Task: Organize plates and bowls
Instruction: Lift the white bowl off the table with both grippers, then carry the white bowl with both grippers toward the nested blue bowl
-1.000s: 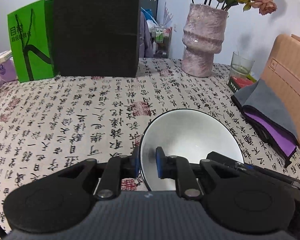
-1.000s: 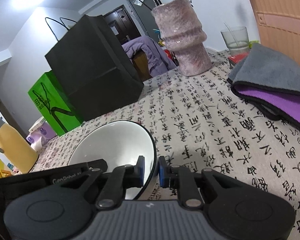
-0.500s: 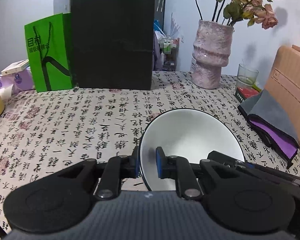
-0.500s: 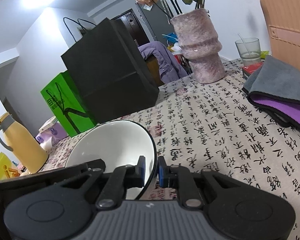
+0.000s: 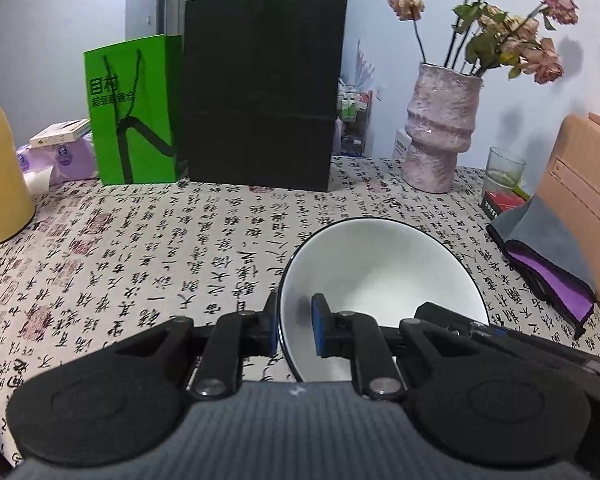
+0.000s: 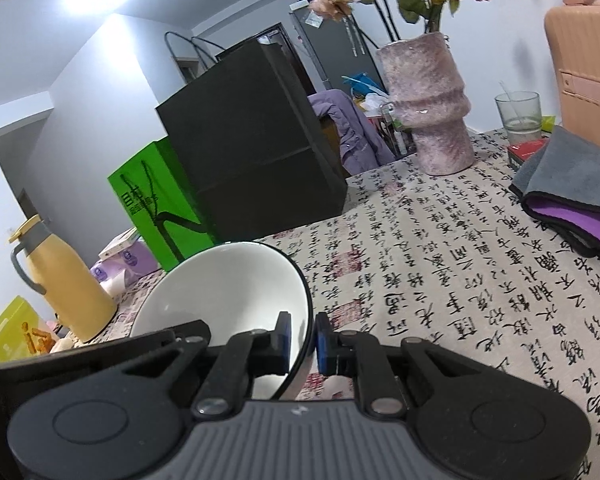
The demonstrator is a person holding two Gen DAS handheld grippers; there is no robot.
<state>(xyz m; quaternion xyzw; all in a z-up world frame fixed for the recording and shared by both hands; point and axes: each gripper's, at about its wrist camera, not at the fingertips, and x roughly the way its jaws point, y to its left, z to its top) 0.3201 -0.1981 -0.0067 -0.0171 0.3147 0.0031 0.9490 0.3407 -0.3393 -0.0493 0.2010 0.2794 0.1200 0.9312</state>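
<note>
A white bowl [image 5: 380, 276] with a thin dark rim hangs tilted above the table, held by both grippers at once. My left gripper [image 5: 296, 326] is shut on the bowl's left rim, one blue pad inside and one outside. My right gripper [image 6: 303, 338] is shut on the opposite rim of the same bowl [image 6: 228, 292]. The right gripper's black body [image 5: 500, 332] shows at the lower right of the left wrist view. In the right wrist view the left gripper's body [image 6: 100, 348] shows at the lower left. No plates are in view.
A tablecloth [image 5: 160, 248] printed with calligraphy covers the table. At the back stand a black paper bag [image 5: 260, 92], a green bag [image 5: 132, 112] and a pink vase [image 5: 440, 128] of dried roses. A glass [image 5: 504, 168], a grey-purple cloth [image 5: 548, 248] and a tan case [image 5: 588, 184] lie right; a yellow flask [image 6: 64, 276] left.
Both grippers have risen and drawn back together with the bowl still clamped. The bags, vase and flask now look farther away and more of the table shows.
</note>
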